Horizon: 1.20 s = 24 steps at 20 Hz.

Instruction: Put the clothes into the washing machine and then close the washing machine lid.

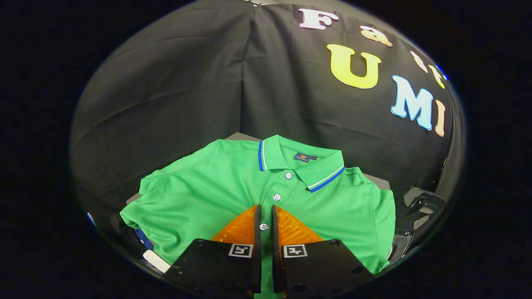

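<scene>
A folded green polo shirt with a blue-and-white striped collar (pixel 232 187) lies flat; the gripper (pixel 266 216) hovers over its button placket, fingers nearly pressed together, pinching nothing.

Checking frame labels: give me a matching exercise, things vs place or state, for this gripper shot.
Things:
1. polo shirt
2. collar
3. button
4. gripper

Places or states:
A. in the narrow gap between the fingers
B. lying flat, buttoned, spread under the fingers
C. nearly shut, low over the shirt's front
D. beyond the fingers, edged with a blue and white stripe

Pairs: 1-B, 2-D, 3-A, 4-C
</scene>
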{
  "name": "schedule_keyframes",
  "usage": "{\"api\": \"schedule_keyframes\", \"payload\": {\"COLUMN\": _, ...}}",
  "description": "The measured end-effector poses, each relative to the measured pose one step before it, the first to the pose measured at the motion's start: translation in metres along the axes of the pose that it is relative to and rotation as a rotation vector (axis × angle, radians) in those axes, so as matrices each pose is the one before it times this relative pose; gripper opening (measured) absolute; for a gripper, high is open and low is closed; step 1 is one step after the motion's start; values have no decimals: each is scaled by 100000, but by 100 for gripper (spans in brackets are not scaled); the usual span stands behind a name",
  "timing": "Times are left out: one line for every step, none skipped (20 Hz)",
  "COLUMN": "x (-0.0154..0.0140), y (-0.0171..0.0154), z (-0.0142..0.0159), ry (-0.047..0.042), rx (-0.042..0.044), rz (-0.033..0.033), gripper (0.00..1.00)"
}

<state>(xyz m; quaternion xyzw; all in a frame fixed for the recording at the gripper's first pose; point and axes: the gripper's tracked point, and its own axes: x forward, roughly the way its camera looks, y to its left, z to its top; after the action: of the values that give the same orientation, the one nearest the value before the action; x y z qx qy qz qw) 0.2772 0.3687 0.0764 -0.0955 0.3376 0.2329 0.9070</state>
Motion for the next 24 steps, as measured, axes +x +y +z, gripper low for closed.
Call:
{"api": "schedule_keyframes", "payload": {"x": -40, "y": 56, "z": -129, "ry": -771, "rx": 1834, "rz": 1727, "gripper": 13}}
{"api": "schedule_keyframes", "payload": {"x": -125, "y": -468, "z": 298, "ry": -2419, "rx": 3274, "rz": 1766, "gripper": 13}}
{"api": "schedule_keyframes", "payload": {"x": 29, "y": 441, "z": 1, "ry": 444, "rx": 1011, "rz": 1231, "gripper": 7}}
{"api": "schedule_keyframes", "payload": {"x": -148, "y": 4, "z": -55, "ry": 1009, "rx": -333, "rz": 1323, "gripper": 1}}
{"api": "schedule_keyframes", "payload": {"x": -100, "y": 73, "z": 235, "ry": -880, "rx": 621, "rz": 589, "gripper": 1}}
{"api": "schedule_keyframes", "payload": {"x": -499, "y": 233, "z": 313, "ry": -1228, "rx": -320, "rz": 497, "gripper": 1}}
{"api": "schedule_keyframes", "payload": {"x": -267, "y": -137, "z": 534, "ry": -1723, "rx": -828, "rz": 126, "gripper": 1}}
{"api": "schedule_keyframes", "payload": {"x": -414, "y": -126, "z": 650, "ry": -2580, "rx": -997, "rz": 187, "gripper": 1}}
{"api": "schedule_keyframes", "payload": {"x": -251, "y": -136, "z": 492, "ry": -1613, "rx": -839, "rz": -220, "gripper": 1}}
{"api": "schedule_keyframes", "payload": {"x": -476, "y": -49, "z": 563, "ry": -1611, "rx": -352, "rz": 135, "gripper": 1}}
{"api": "schedule_keyframes", "payload": {"x": -454, "y": -106, "z": 710, "ry": -1783, "rx": 45, "rz": 62, "gripper": 1}}
{"api": "schedule_keyframes", "payload": {"x": -573, "y": -226, "z": 944, "ry": -2741, "rx": 283, "rz": -195, "gripper": 1}}
{"api": "schedule_keyframes", "payload": {"x": -524, "y": -300, "z": 890, "ry": -1718, "rx": -707, "rz": -523, "gripper": 1}}
{"api": "schedule_keyframes", "payload": {"x": -605, "y": -426, "z": 841, "ry": -2003, "rx": -1131, "rz": -1076, "gripper": 1}}
{"api": "schedule_keyframes", "payload": {"x": -575, "y": -454, "z": 947, "ry": -2439, "rx": -814, "rz": -734, "gripper": 1}}
{"api": "schedule_keyframes", "payload": {"x": -497, "y": -320, "z": 729, "ry": -1906, "rx": -641, "rz": -474, "gripper": 1}}
{"api": "schedule_keyframes", "payload": {"x": -557, "y": -378, "z": 827, "ry": -2207, "rx": 83, "rz": -308, "gripper": 1}}
{"api": "schedule_keyframes", "payload": {"x": -559, "y": -324, "z": 795, "ry": -2565, "rx": 596, "rz": -331, "gripper": 1}}
{"api": "schedule_keyframes", "payload": {"x": -552, "y": -397, "z": 857, "ry": -2096, "rx": 196, "rz": -227, "gripper": 1}}
{"api": "schedule_keyframes", "payload": {"x": -491, "y": -589, "z": 1021, "ry": -2359, "rx": -20, "rz": -625, "gripper": 1}}
{"api": "schedule_keyframes", "payload": {"x": -487, "y": -657, "z": 1079, "ry": -2865, "rx": -424, "rz": -1131, "gripper": 1}}
{"api": "schedule_keyframes", "payload": {"x": -631, "y": -649, "z": 837, "ry": -1953, "rx": -877, "rz": -977, "gripper": 1}}
{"api": "schedule_keyframes", "payload": {"x": -531, "y": -491, "z": 611, "ry": -1906, "rx": -866, "rz": -1011, "gripper": 1}}
{"api": "schedule_keyframes", "payload": {"x": -450, "y": -555, "z": 595, "ry": -1351, "rx": -916, "rz": -768, "gripper": 1}}
